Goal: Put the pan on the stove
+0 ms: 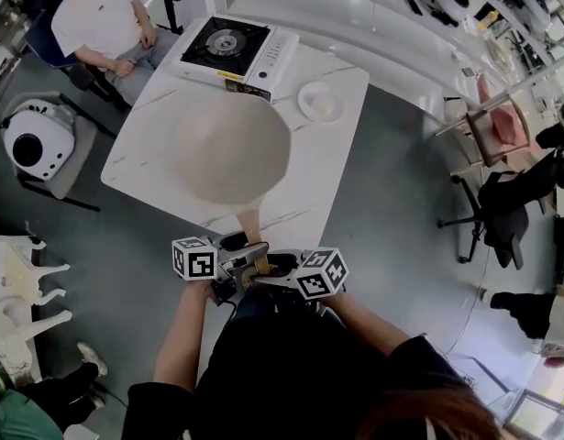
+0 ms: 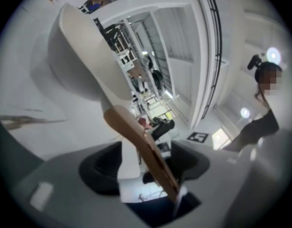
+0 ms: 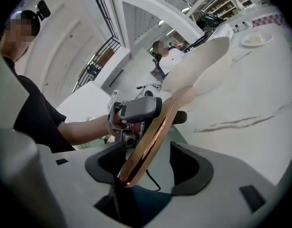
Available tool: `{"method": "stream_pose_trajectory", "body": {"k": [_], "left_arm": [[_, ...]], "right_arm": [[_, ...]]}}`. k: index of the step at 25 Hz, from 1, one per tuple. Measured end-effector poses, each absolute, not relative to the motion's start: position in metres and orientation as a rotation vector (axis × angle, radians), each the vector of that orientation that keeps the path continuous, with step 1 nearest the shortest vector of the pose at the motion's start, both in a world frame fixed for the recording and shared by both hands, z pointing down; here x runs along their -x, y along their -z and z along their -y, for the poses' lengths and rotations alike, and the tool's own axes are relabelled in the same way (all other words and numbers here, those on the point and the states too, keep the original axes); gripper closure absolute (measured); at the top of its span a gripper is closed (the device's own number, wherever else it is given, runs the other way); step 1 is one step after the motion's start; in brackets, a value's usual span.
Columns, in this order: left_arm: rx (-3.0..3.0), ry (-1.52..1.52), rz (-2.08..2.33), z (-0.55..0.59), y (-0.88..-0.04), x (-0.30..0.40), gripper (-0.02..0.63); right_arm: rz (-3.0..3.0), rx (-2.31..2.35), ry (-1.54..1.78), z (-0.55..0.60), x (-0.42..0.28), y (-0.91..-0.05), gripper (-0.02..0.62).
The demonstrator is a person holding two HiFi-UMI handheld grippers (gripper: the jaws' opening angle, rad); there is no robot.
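Note:
A cream pan (image 1: 231, 149) lies on the white marble table (image 1: 332, 154), its wooden handle (image 1: 250, 223) sticking out over the near edge. The portable gas stove (image 1: 228, 44) stands at the far end, apart from the pan. My left gripper (image 1: 240, 262) and right gripper (image 1: 274, 269) face each other at the handle's end. In the left gripper view the handle (image 2: 141, 146) passes between the open jaws of the left gripper (image 2: 146, 167) with gaps on both sides. In the right gripper view the handle (image 3: 150, 141) likewise lies loose inside the open right gripper (image 3: 146, 163).
A small white plate (image 1: 320, 101) sits right of the stove. A seated person (image 1: 103, 21) is at the table's far left corner. Chairs (image 1: 497, 131) stand off to the right, and white stools (image 1: 20, 287) at the left.

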State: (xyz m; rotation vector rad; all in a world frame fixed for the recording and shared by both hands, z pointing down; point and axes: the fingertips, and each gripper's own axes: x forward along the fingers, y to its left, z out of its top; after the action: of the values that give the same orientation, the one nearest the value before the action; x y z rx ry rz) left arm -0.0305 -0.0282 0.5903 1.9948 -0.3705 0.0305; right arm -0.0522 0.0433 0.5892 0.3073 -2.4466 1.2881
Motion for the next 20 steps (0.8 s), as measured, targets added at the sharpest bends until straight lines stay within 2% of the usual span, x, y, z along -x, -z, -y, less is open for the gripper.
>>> {"method": "stream_pose_trajectory", "body": {"k": [10, 12, 15, 20], "left_arm": [[-2.071, 0.024, 0.210, 0.024, -0.588, -0.001, 0.288], [-2.098, 0.048, 0.208, 0.025, -0.585, -0.003, 0.306], [-2.122, 0.047, 0.209, 0.026, -0.586, -0.003, 0.367], [-2.134, 0.055, 0.228, 0.025, -0.586, -0.004, 0.379]], "right_arm": [[2.471, -0.129, -1.269, -0.046, 0.073, -0.594, 0.350], [2.488, -0.108, -1.256, -0.046, 0.075, -0.594, 0.350], [2.518, -0.090, -1.215, -0.046, 0.079, -0.593, 0.350], [2.548, -0.106, -1.188, -0.046, 0.078, -0.592, 0.350]]}}
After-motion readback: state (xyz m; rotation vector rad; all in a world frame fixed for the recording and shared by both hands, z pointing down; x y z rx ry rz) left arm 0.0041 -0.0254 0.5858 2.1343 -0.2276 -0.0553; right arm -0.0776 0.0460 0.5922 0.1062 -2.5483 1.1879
